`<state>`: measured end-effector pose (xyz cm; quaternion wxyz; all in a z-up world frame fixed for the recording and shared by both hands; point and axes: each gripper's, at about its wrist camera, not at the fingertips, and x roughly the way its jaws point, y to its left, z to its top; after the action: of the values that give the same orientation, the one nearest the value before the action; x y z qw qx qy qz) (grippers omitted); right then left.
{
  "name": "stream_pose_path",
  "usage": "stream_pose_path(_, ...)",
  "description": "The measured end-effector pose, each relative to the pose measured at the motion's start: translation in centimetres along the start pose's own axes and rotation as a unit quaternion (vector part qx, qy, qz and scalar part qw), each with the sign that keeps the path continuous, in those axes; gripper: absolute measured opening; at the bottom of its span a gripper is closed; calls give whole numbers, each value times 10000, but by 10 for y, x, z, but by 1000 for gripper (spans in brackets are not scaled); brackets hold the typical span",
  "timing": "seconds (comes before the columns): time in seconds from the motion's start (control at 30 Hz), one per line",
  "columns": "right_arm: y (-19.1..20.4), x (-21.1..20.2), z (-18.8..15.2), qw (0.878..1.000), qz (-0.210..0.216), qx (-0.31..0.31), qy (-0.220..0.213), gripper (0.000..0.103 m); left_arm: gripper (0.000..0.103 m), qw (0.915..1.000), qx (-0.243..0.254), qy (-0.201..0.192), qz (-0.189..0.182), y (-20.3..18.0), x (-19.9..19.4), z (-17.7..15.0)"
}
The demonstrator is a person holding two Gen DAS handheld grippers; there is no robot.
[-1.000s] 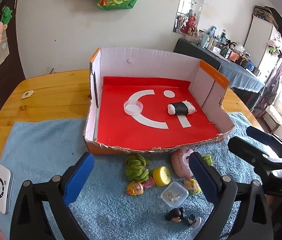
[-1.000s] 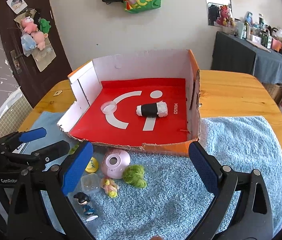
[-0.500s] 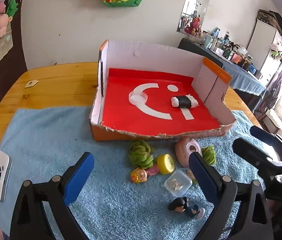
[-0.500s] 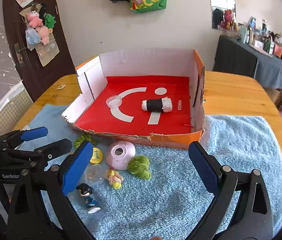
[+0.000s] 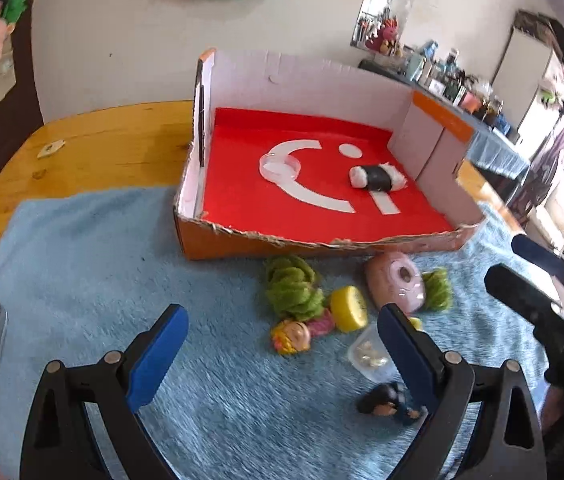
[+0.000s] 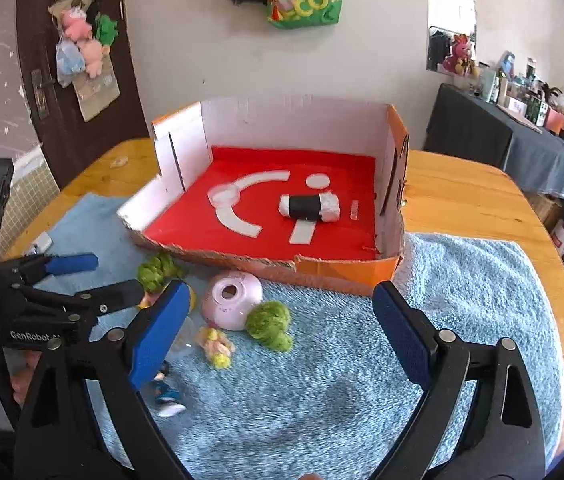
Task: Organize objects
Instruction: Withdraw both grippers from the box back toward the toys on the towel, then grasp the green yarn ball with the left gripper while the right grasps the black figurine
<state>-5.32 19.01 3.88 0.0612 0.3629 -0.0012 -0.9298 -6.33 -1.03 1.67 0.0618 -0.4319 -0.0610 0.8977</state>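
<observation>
Both jaws are held open and empty: left gripper (image 5: 280, 344) and right gripper (image 6: 282, 322), just narrowing, above toys near the cardboard box (image 6: 345, 274).

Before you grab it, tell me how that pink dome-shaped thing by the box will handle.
The pink dome looks like smooth, hard plastic, so the pads may slip on its curve. It lies tilted on the fluffy blue towel, so a push would probably rock or roll it. The hole in it suggests it is hollow and light.
</observation>
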Motion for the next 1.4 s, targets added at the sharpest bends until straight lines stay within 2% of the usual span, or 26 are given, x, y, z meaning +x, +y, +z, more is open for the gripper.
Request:
stream_pose_path(0.07, -5, 7, -2, 9999, 64, 77, 108, 79, 96, 9999, -84, -26, 81, 4, 5, 3)
stream_pose_path(0.13, -8, 17, -6, 9994, 201, 140, 258, 75, 96, 9998, -182, -61, -14, 6, 7, 4)
stream_pose_path(0.27, -7, 24, -14, 9984, 353, 145, 417, 69, 89, 9999, -140, -54, 39, 3, 12, 1)
stream_pose_path(0.33, -8, 25, -18, 9979, 435, 175, 453, 68, 85, 9998, -156, -8, -82, 3, 16, -2)
stream_pose_path(0.37, -9, 26, -19, 9975, 469, 186, 500, 64, 80, 9998, -140, 49, -137, 2, 19, -3)
stream_pose_path(0.43, -10, 29, -19, 9971, 476, 203, 561, 60, 78, 9995, -162, 106, -238, 2, 23, -1)
stream_pose_path(0.53, -10, 30, -15, 9972, 452, 193, 569, 60, 71, 9995, -165, 93, -264, 2, 22, 4)
stream_pose_path(0.67, -7, 31, -13, 9971, 481, 174, 558, 57, 71, 9995, -210, -38, -243, 6, 14, 6)
stream_pose_path(0.77, -6, 31, -16, 9966, 569, 201, 554, 51, 69, 9993, -302, -89, -223, 12, 9, 3)
stream_pose_path(0.97, 5, 26, -24, 9953, 727, 102, 634, 47, 59, 9994, -231, 17, -264, 12, 6, -4)
stream_pose_path(1.3, 46, 10, -39, 9882, 1243, -436, 786, 47, 59, 9987, 43, 96, -507, -1, 1, -14)
stream_pose_path(1.4, 54, 10, -44, 9861, 1327, -544, 841, 47, 59, 9986, 176, 147, -483, -6, 5, -15)
